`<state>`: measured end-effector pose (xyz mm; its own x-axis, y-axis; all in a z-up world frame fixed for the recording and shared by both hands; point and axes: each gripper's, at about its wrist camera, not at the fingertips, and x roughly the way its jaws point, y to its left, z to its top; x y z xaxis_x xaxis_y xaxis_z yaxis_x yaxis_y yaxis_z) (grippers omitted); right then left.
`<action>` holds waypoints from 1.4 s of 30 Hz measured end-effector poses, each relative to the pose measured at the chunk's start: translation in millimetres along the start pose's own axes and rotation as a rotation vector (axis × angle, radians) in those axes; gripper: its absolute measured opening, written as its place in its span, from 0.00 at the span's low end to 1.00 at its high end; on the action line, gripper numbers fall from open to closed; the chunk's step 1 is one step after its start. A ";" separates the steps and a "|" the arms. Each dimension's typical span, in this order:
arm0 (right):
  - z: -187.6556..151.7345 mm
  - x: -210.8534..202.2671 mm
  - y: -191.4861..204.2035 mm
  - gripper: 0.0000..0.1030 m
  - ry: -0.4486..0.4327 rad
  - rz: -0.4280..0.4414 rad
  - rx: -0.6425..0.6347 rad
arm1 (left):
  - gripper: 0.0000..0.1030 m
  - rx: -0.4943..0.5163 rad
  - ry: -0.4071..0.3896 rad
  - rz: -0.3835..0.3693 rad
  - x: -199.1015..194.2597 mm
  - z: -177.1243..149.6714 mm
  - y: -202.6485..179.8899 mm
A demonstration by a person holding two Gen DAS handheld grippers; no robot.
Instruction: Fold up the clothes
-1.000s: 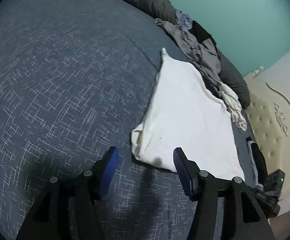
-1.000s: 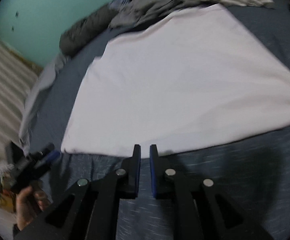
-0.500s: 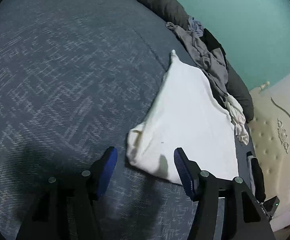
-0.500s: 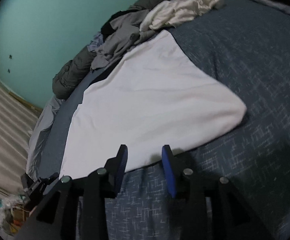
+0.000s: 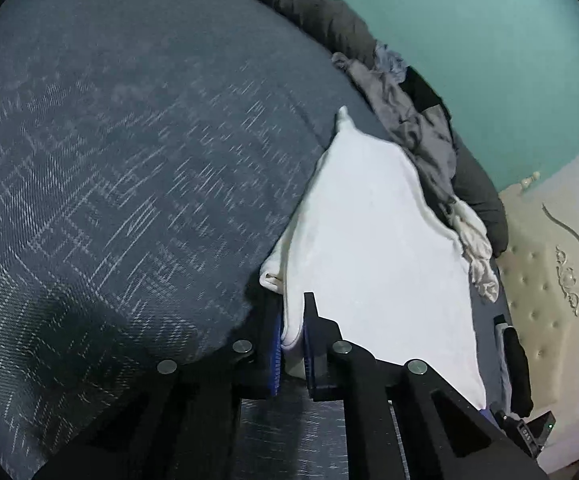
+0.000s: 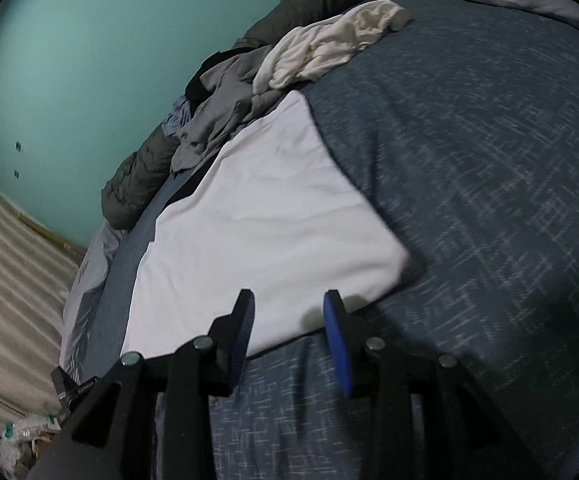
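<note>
I am working over a wide bed of dark blue woven fabric flecked with pale crosshatching, where a smooth white garment is lying flat in a tapering shape. My left gripper jaws are closing, pinching its soft bunched corner, while my right gripper jaws are standing partly open, empty, over its straight near edge.

Two black hand-held grippers with blue pads

The left gripper and the right gripper are built alike: matte black angular arms with triangular cut-outs, each arm carrying round silver screw heads along its top. The fingers narrow to flat tips, faced on the inside with ribbed, bright blue pads. No cables or markings show, nor any sleeve.
</note>
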<state>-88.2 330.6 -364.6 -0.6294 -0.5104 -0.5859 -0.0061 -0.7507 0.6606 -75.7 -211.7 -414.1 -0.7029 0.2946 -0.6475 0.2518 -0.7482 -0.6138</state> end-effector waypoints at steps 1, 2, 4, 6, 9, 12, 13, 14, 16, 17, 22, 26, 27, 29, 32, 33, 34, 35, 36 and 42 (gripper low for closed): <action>0.5 -0.5 -1.7 0.35 -0.001 0.000 0.003 | 0.08 0.010 -0.005 -0.008 -1.8 0.8 -4.7; 1.0 -0.6 -2.9 0.35 -0.001 0.000 0.003 | 0.08 0.019 -0.006 -0.015 -2.7 1.4 -9.8; 2.3 -1.2 -5.3 0.35 -0.003 -0.002 0.002 | 0.08 0.041 -0.008 -0.025 -4.9 2.8 -21.0; 4.7 -2.6 -8.5 0.35 -0.009 0.000 0.012 | 0.08 0.062 -0.007 -0.037 -6.3 4.1 -32.9; 8.3 -4.9 -13.4 0.35 -0.018 0.008 0.031 | 0.08 0.103 -0.003 -0.061 -8.2 6.6 -55.9; 9.0 -6.2 -15.0 0.35 -0.015 0.020 0.035 | 0.08 0.136 0.002 -0.081 -9.0 6.9 -81.8; 9.6 -6.8 -15.4 0.35 -0.013 0.025 0.036 | 0.08 0.154 0.004 -0.085 -8.4 7.7 -93.2; 10.4 -7.7 -16.1 0.35 -0.013 0.029 0.038 | 0.08 0.172 0.006 -0.089 -7.8 8.4 -104.6; 13.0 -10.3 -18.6 0.35 -0.019 0.035 0.046 | 0.08 0.211 0.010 -0.098 -6.7 9.7 -129.3; 14.5 -11.8 -20.3 0.35 -0.022 0.034 0.051 | 0.08 0.235 0.015 -0.105 -5.7 9.9 -144.2; 21.8 -17.6 -33.2 0.35 -0.025 0.032 0.086 | 0.08 0.388 0.046 -0.133 4.2 -0.7 -226.5; 26.3 -22.3 -43.2 0.35 -0.028 0.031 0.112 | 0.08 0.576 0.122 -0.166 26.0 -39.2 -307.4; 27.5 -24.0 -45.7 0.35 -0.032 0.031 0.118 | 0.08 0.624 0.158 -0.182 33.9 -54.6 -326.9; 30.4 -28.1 -51.0 0.35 -0.040 0.034 0.133 | 0.08 0.701 0.232 -0.208 49.6 -88.0 -353.0; 34.4 -34.5 -59.8 0.35 -0.056 0.030 0.154 | 0.08 0.797 0.353 -0.205 80.7 -143.5 -372.9; 35.2 -35.8 -63.1 0.35 -0.058 0.026 0.162 | 0.08 0.811 0.387 -0.190 91.5 -157.1 -371.4; 36.1 -36.1 -66.1 0.35 -0.056 0.024 0.169 | 0.08 0.823 0.420 -0.174 102.1 -169.8 -369.5; 36.7 -35.6 -68.5 0.35 -0.051 0.025 0.175 | 0.08 0.827 0.446 -0.153 112.0 -178.3 -365.8; 36.8 -34.5 -70.1 0.35 -0.045 0.029 0.180 | 0.08 0.831 0.469 -0.134 120.9 -186.1 -362.1; 37.5 -23.1 -63.7 0.35 0.000 0.076 0.171 | 0.41 0.792 0.484 -0.130 112.7 -185.9 -347.0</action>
<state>-102.4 406.0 -375.5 -0.6332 -0.5630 -0.5311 -0.0907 -0.6275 0.7733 -118.6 191.6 -358.0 -0.2954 0.4864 -0.8223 -0.4610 -0.8264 -0.3232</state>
